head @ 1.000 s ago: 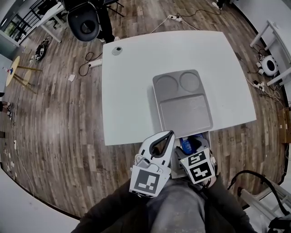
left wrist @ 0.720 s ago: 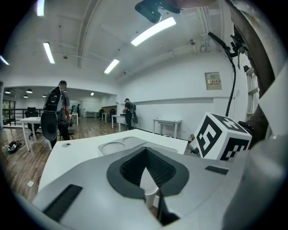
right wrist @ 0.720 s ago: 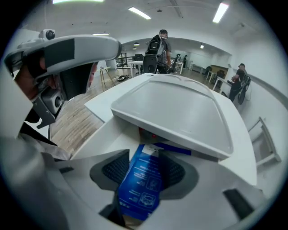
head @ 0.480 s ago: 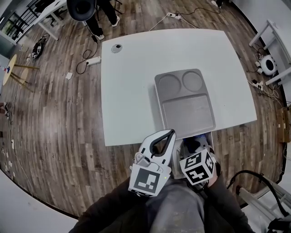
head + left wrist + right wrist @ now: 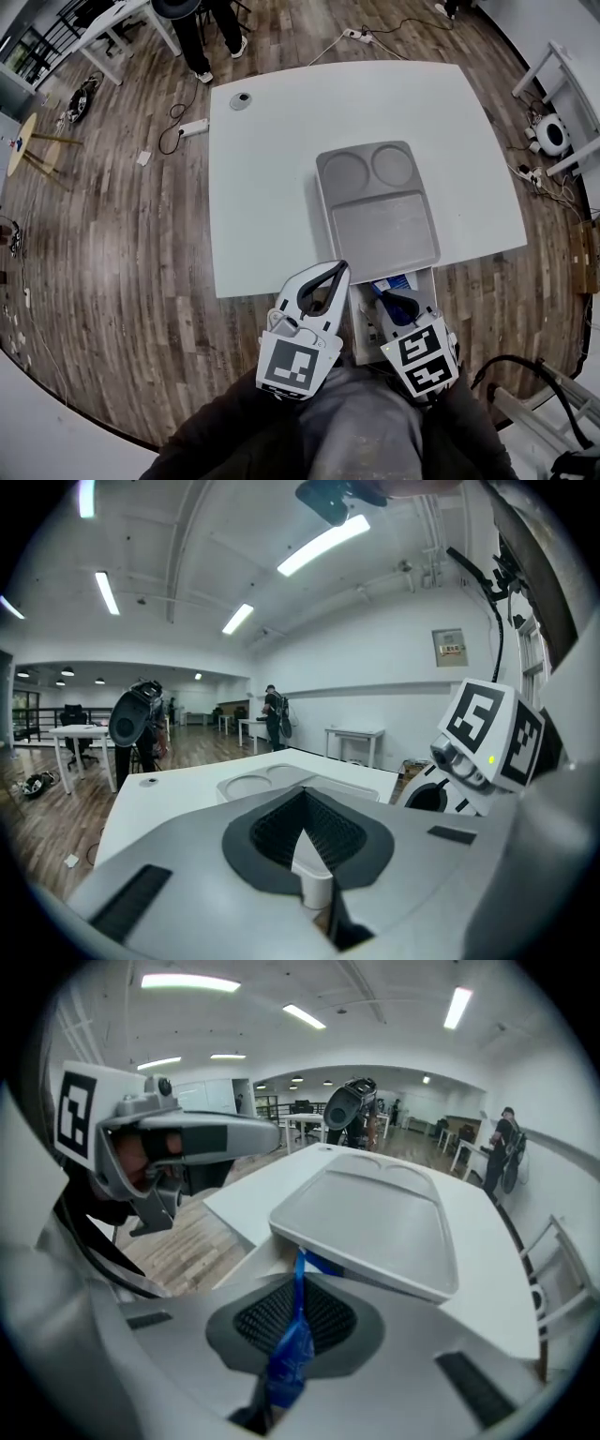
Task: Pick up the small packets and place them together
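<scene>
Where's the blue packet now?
In the right gripper view, the blue packet is pinched by the right gripper, whose jaws just closed, below the grey tray's near edge.

The left hand-held gripper [image 5: 332, 271] points level with jaws together and empty, while the right hand-held gripper [image 5: 397, 305] beside it, tilted down, has just closed on a packet [image 5: 290, 1349].

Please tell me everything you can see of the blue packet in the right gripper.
The blue packet is small, thin and glossy, apparently plastic film, slightly crumpled. It stands on edge, pinched between the dark ribbed fingers of the right gripper, which have just been closing on it. Its narrow upper end pokes out past the fingertips, in front of the near edge of the grey tray; whether it touches the tray is unclear. No print is readable.
</scene>
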The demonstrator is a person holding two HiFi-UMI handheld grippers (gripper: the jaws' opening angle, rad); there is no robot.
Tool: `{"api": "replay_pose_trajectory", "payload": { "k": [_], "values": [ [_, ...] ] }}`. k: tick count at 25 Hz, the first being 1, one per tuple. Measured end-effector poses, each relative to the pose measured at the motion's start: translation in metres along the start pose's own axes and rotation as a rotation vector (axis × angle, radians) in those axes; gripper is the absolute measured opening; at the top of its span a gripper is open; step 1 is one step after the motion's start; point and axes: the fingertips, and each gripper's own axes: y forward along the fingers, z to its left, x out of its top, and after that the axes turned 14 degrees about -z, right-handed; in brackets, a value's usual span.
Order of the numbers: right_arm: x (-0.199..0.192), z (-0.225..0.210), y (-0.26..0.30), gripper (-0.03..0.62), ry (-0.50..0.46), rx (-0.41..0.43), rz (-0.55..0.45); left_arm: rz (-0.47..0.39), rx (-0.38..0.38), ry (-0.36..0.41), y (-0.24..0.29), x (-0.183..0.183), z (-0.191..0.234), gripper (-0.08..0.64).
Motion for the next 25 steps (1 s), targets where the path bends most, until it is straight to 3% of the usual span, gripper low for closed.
{"api": "replay_pose_trajectory", "payload": {
  "k": [5, 15, 25],
  "values": [
    [0.009, 0.002, -0.020, 0.029, 0.080, 0.039, -0.078, 0.025, 0.026, 0.017, -0.007, -0.001, 0.002, -0.003],
    [0.050, -0.005, -0.053, 0.029, 0.132, 0.098, -0.262, 0.021, 0.053, 0.052, -0.004, 0.013, -0.012, -0.003],
    [0.081, -0.005, -0.066, 0.029, 0.151, 0.182, -0.316, 0.000, 0.094, 0.054, 0.001, 0.024, -0.005, -0.003]
  ]
}}
